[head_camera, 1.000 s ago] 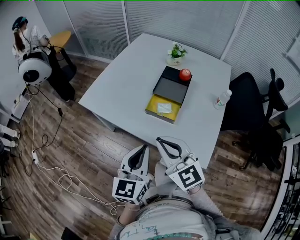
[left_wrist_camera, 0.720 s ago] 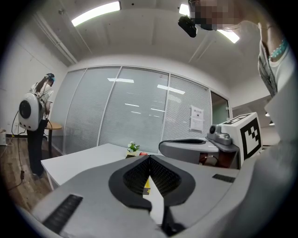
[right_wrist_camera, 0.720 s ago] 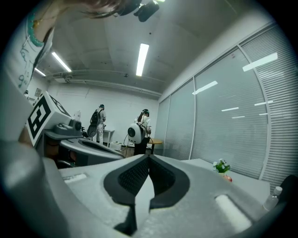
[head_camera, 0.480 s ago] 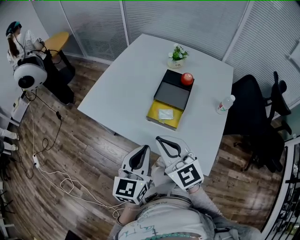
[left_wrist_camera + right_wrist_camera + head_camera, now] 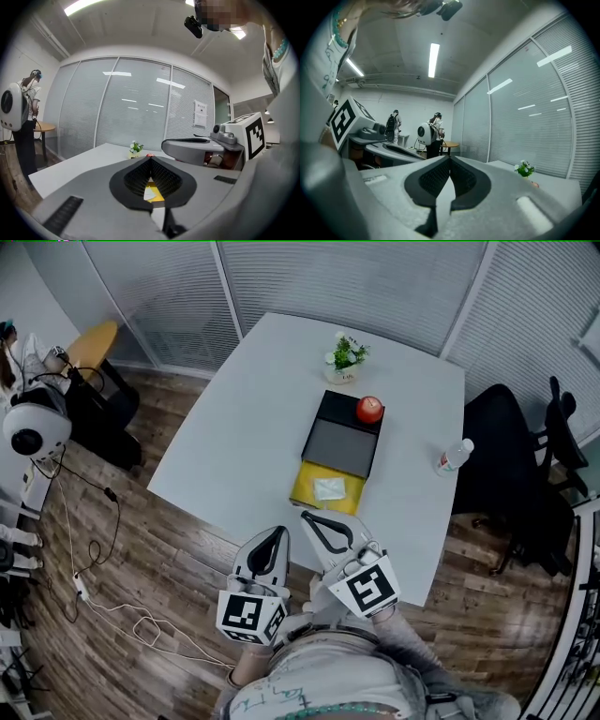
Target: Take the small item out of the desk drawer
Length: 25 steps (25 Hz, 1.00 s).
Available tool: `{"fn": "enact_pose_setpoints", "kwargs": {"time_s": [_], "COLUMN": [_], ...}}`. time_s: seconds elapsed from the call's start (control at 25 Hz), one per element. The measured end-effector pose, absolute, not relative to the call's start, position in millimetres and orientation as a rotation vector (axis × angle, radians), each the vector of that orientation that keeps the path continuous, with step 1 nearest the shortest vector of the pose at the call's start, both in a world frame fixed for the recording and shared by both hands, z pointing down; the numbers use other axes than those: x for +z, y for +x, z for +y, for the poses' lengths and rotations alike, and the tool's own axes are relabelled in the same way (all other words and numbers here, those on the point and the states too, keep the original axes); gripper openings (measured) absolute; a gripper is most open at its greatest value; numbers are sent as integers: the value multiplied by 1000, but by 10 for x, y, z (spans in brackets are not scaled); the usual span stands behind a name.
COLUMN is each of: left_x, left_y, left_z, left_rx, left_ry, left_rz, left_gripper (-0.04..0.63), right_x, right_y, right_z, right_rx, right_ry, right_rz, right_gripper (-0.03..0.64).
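A black desk drawer unit point(image 5: 343, 439) stands on the white table point(image 5: 253, 409). Its yellow drawer point(image 5: 307, 487) is pulled out toward me. A small white item point(image 5: 330, 488) lies inside it and also shows as the white item point(image 5: 148, 193) through the left jaws' gap. My left gripper point(image 5: 277, 533) and right gripper point(image 5: 307, 517) hover side by side at the table's near edge, short of the drawer. Both are shut with nothing held. The left gripper point(image 5: 151, 158) and right gripper point(image 5: 450, 158) show their jaw tips meeting.
A red apple point(image 5: 368, 410) sits on top of the drawer unit, with a small potted plant point(image 5: 344, 356) behind it. A water bottle point(image 5: 453, 457) stands at the table's right edge beside a black chair point(image 5: 511, 465). Cables point(image 5: 112, 596) lie on the wood floor at left.
The head view has swung so the table and drawer sit more squarely ahead and slightly nearer. Both grippers stay shut and close to the body.
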<state>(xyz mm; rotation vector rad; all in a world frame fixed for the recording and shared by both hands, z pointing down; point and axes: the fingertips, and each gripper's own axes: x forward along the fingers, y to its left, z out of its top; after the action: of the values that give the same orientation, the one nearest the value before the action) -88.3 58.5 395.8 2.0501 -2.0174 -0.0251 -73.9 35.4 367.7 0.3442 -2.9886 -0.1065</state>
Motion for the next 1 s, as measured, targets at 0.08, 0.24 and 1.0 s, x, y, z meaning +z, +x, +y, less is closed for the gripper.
{"fn": "enact_pose_setpoints", "kwargs": {"time_s": [0.08,0.24,1.0], "left_x": [3979,3984,4004], "left_y": [-922,-956,-738], "left_z": [471,222,-478], "left_rx": [-16,0,-13], "left_ry": [2053,2075,2290], "left_rz": [-2000,-1965,-1716], "left_gripper": [-2,-2,-2], "right_x": [3699,3706,3701], "right_y": [-782,-821,-446], "right_z": [243,29,-597], "right_rx": [-102,-90,-119], "right_ry": [350,369,730], "right_rz": [-2981,-2974,-2877], "right_gripper": [3,3,3]}}
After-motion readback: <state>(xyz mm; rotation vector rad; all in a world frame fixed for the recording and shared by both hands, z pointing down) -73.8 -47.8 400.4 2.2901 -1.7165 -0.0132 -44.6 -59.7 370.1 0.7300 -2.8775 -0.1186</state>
